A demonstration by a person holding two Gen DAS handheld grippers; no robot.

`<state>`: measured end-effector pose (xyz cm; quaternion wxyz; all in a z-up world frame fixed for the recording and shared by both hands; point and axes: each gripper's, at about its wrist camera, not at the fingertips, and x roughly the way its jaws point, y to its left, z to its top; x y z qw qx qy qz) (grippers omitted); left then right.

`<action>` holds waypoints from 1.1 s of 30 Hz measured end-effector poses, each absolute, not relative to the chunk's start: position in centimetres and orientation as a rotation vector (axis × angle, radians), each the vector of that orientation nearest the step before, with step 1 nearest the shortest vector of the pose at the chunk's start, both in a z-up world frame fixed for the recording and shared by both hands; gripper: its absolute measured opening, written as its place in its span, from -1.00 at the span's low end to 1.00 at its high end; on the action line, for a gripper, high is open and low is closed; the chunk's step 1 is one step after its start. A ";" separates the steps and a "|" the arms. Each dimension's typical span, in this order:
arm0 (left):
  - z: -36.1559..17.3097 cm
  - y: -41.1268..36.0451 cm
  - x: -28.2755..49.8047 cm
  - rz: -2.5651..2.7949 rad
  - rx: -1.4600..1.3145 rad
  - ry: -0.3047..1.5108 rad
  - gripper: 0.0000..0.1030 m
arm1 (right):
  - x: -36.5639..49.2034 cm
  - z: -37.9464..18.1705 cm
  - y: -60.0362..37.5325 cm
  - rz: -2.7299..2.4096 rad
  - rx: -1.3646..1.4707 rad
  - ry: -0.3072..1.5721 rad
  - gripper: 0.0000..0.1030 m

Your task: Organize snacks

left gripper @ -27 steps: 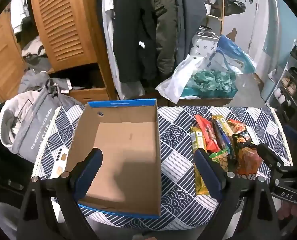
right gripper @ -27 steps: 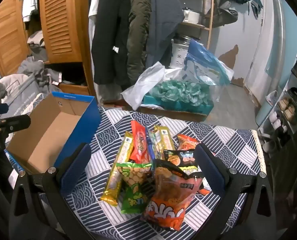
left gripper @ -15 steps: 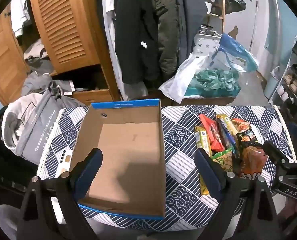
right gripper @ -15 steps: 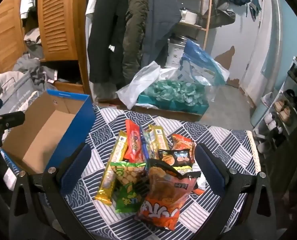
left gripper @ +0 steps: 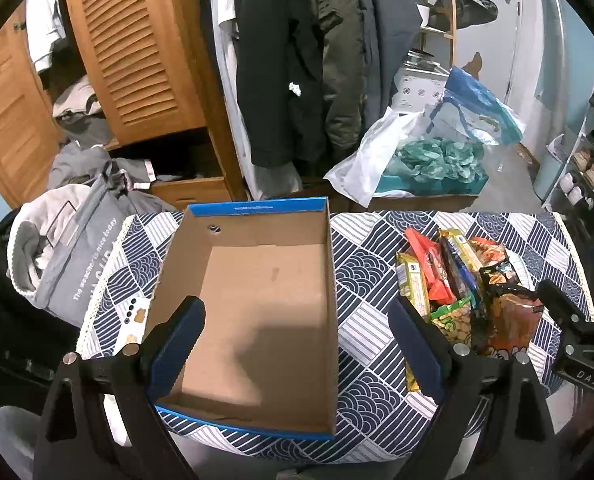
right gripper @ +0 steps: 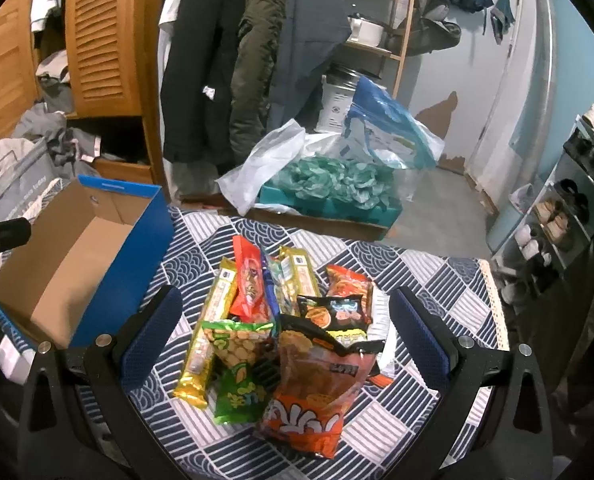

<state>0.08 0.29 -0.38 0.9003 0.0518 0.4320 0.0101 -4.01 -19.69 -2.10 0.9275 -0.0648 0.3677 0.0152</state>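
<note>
The orange snack bag hides the packets beneath; their labels are unreadable.

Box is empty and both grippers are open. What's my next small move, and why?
Probably lower the right hand-held gripper onto the orange bag. It lies on top at the near edge of the snack pile, between the open jaws, and nothing is held yet. The box beside the pile is empty.
</note>
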 end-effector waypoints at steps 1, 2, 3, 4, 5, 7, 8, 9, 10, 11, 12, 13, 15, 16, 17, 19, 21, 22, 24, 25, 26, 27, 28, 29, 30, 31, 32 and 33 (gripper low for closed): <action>-0.4 0.3 0.1 0.022 0.109 0.895 0.82 | -4.0 -2.1 -19.7 0.030 -0.135 0.755 0.97; -0.4 0.3 0.1 0.023 0.110 0.896 0.82 | -4.0 -2.1 -19.6 0.030 -0.135 0.757 0.97; -0.5 0.3 0.1 0.024 0.113 0.897 0.82 | -4.0 -2.2 -19.6 0.032 -0.134 0.756 0.97; -0.5 0.3 0.1 0.025 0.115 0.899 0.82 | -4.0 -2.2 -19.6 0.033 -0.133 0.757 0.97; -0.5 0.3 0.1 0.026 0.115 0.901 0.82 | -4.0 -2.1 -19.6 0.034 -0.132 0.758 0.97; -0.6 0.4 0.1 0.025 0.113 0.905 0.82 | -4.0 -2.2 -19.6 0.033 -0.133 0.758 0.97; -0.6 0.4 0.1 0.026 0.113 0.904 0.82 | -4.0 -2.2 -19.6 0.033 -0.133 0.758 0.97; -0.6 0.4 0.1 0.026 0.113 0.905 0.82 | -4.0 -2.2 -19.6 0.034 -0.132 0.758 0.97; -0.7 0.4 0.1 0.027 0.112 0.907 0.82 | -4.0 -2.2 -19.6 0.034 -0.132 0.759 0.97; -0.8 0.5 0.0 0.027 0.110 0.908 0.82 | -4.1 -2.2 -19.6 0.035 -0.132 0.760 0.97; -0.9 0.5 0.0 0.027 0.107 0.910 0.82 | -4.1 -2.3 -19.6 0.035 -0.132 0.759 0.97; -0.9 0.5 0.0 0.027 0.108 0.910 0.82 | -4.1 -2.3 -19.5 0.035 -0.133 0.759 0.97; -0.9 0.5 0.0 0.026 0.109 0.909 0.82 | -4.1 -2.3 -19.6 0.034 -0.133 0.758 0.97; -0.9 0.5 0.0 0.026 0.109 0.909 0.82 | -4.1 -2.2 -19.6 0.035 -0.131 0.759 0.97; -0.9 0.5 0.0 0.026 0.109 0.910 0.82 | -4.1 -2.2 -19.6 0.035 -0.131 0.759 0.97; -1.0 0.4 0.0 0.024 0.110 0.911 0.82 | -4.0 -2.2 -19.5 0.034 -0.131 0.759 0.97; -1.0 0.4 0.0 0.025 0.109 0.911 0.82 | -4.0 -2.2 -19.5 0.034 -0.131 0.760 0.97; -1.1 0.4 0.0 0.024 0.109 0.912 0.82 | -4.0 -2.2 -19.5 0.034 -0.130 0.761 0.97; -1.1 0.4 0.0 0.024 0.109 0.912 0.82 | -4.1 -2.2 -19.5 0.036 -0.129 0.762 0.97; -1.1 0.4 0.0 0.024 0.107 0.913 0.82 | -4.1 -2.3 -19.5 0.036 -0.130 0.760 0.97; -1.0 0.4 0.0 0.024 0.107 0.913 0.82 | -4.1 -2.3 -19.5 0.035 -0.131 0.760 0.97; -1.2 0.3 0.0 0.024 0.107 0.915 0.82 | -4.1 -2.3 -19.4 0.035 -0.132 0.760 0.97; -1.2 0.3 -0.1 0.023 0.106 0.917 0.82 | -4.1 -2.3 -19.4 0.035 -0.132 0.760 0.97; -1.3 0.2 0.0 0.023 0.106 0.919 0.82 | -4.1 -2.3 -19.5 0.035 -0.131 0.760 0.97; -1.3 0.2 0.0 0.023 0.106 0.918 0.82 | -4.1 -2.3 -19.5 0.035 -0.131 0.760 0.97; -1.3 0.2 -0.1 0.021 0.106 0.920 0.82 | -4.1 -2.3 -19.5 0.035 -0.131 0.761 0.97; -1.3 0.1 -0.1 0.021 0.106 0.921 0.82 | -4.1 -2.3 -19.5 0.035 -0.130 0.761 0.97; -1.3 0.1 -0.1 0.020 0.106 0.920 0.82 | -4.1 -2.3 -19.5 0.035 -0.130 0.760 0.97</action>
